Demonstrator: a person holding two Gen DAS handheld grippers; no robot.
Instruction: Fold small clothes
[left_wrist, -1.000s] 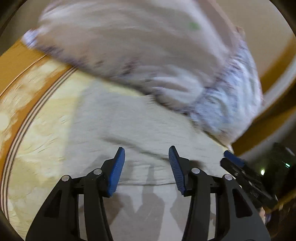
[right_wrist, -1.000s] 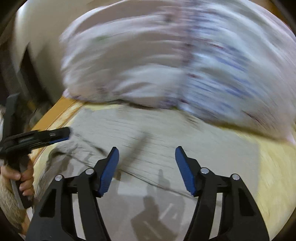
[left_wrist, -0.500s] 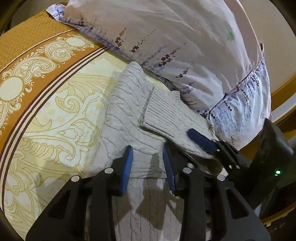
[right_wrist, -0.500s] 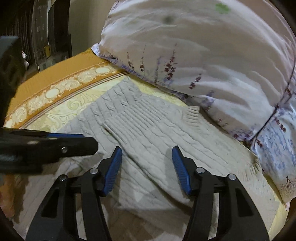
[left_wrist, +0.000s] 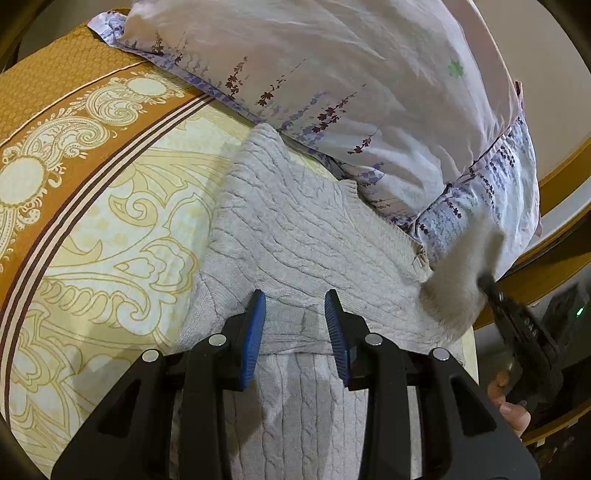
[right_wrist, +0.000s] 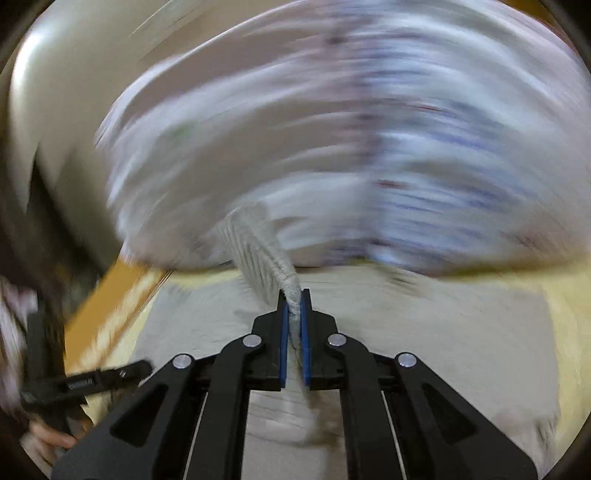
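Cream cable-knit sweater (left_wrist: 295, 236) lies on my yellow patterned bedspread (left_wrist: 110, 221), floral pillow (left_wrist: 351, 92) at twelve o'clock. Right gripper (right_wrist: 294, 306), just closed, pinches its sleeve; that view is blurred. Left gripper (left_wrist: 294, 321) straddles a fold, pads apart.

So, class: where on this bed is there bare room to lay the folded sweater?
Free: the yellow patterned bedspread left of the grey cable-knit sweater, up to its orange border. Crowded: the floral pillow borders the sweater's far edge.
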